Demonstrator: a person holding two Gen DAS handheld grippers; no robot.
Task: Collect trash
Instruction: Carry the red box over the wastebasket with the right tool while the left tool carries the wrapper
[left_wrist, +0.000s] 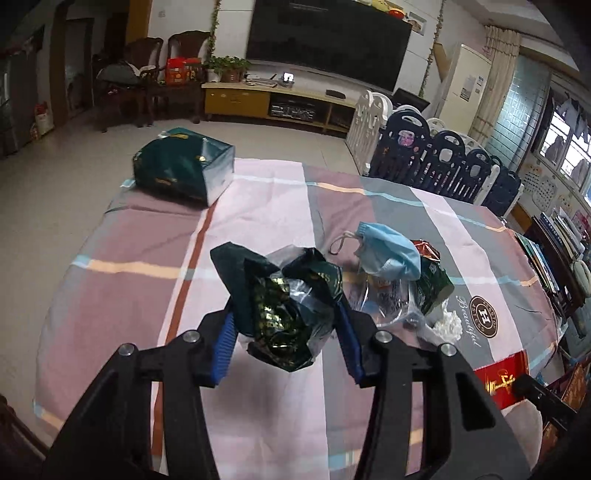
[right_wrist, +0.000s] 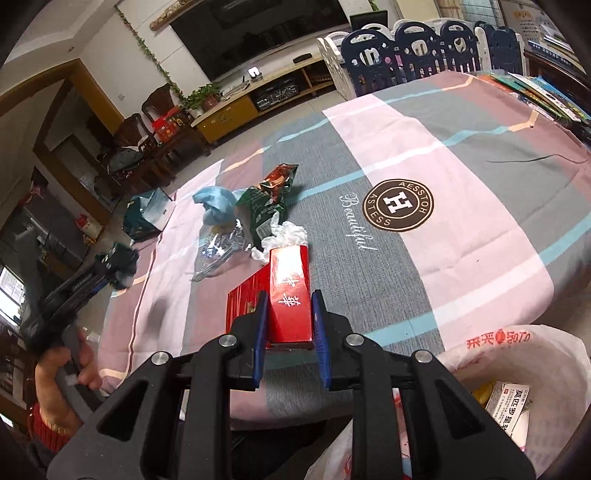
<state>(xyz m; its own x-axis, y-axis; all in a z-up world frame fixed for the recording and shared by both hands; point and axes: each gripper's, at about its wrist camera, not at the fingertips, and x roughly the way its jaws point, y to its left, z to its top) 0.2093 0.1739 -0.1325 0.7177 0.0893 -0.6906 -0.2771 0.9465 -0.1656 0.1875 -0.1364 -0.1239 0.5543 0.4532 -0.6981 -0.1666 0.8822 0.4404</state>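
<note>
My left gripper (left_wrist: 286, 325) is shut on a crumpled dark green foil wrapper (left_wrist: 284, 306), held above the striped tablecloth (left_wrist: 258, 406); it also shows at the left of the right wrist view (right_wrist: 114, 267). My right gripper (right_wrist: 289, 321) is shut on a red carton (right_wrist: 290, 295) held over the table's near edge; the carton also shows in the left wrist view (left_wrist: 500, 376). On the table lie a blue face mask (left_wrist: 388, 253), a green snack bag (right_wrist: 264, 206), a clear plastic wrapper (right_wrist: 218, 251) and a white tissue (right_wrist: 284, 236).
A white trash bag (right_wrist: 517, 387) with trash inside hangs open below the table edge at my right. A dark green box (left_wrist: 184, 166) lies at the table's far left corner. Books (right_wrist: 546, 92) lie at the far right. Folded playpen panels (left_wrist: 443, 155) stand beyond.
</note>
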